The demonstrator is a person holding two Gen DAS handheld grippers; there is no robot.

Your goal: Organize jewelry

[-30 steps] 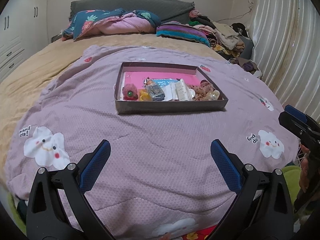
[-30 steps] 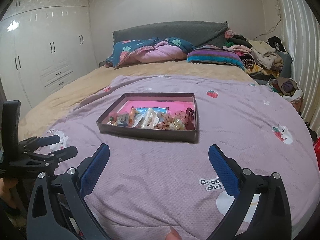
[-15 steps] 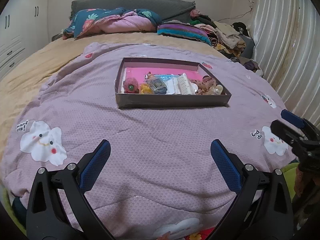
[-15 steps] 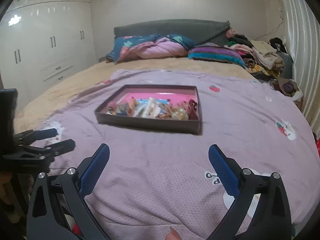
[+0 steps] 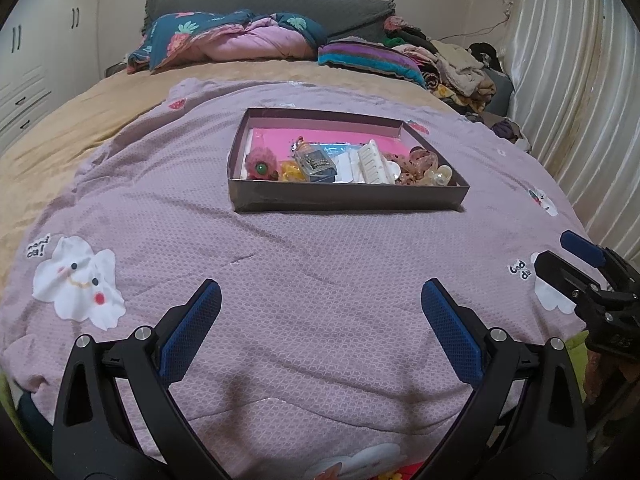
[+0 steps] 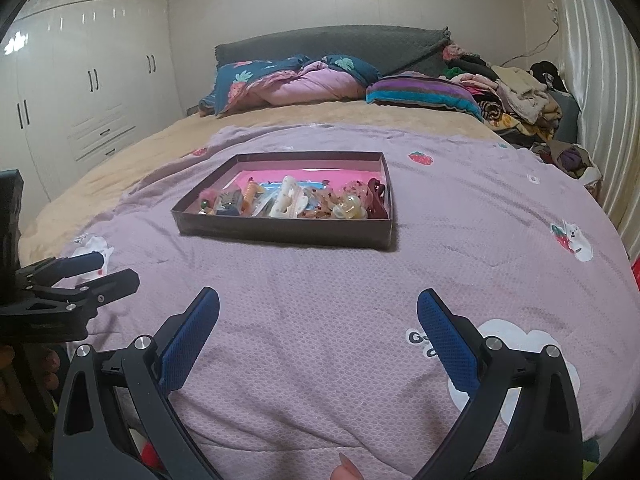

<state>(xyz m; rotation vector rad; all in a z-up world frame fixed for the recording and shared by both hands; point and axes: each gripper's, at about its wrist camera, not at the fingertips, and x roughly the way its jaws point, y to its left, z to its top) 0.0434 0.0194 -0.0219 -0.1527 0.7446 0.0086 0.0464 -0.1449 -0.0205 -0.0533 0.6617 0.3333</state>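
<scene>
Both grippers, left (image 5: 320, 300) and right (image 6: 318, 308), hang wide apart over the purple blanket (image 5: 320, 264), gripping nothing. The box (image 5: 344, 196) sits mid-bed; its near wall hides part of the jumbled jewelry (image 6: 288, 202).

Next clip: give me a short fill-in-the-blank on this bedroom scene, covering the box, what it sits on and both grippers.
1. The shallow brown box of hair clips and trinkets rests on a ____ quilt printed with clouds.
2. The floor of the box is lined in bright ____.
3. The jaws of the left gripper and the right gripper both stand ____, holding nothing.
4. The white claw clip lies ____ the box.

Missing words: purple; pink; open; inside
</scene>
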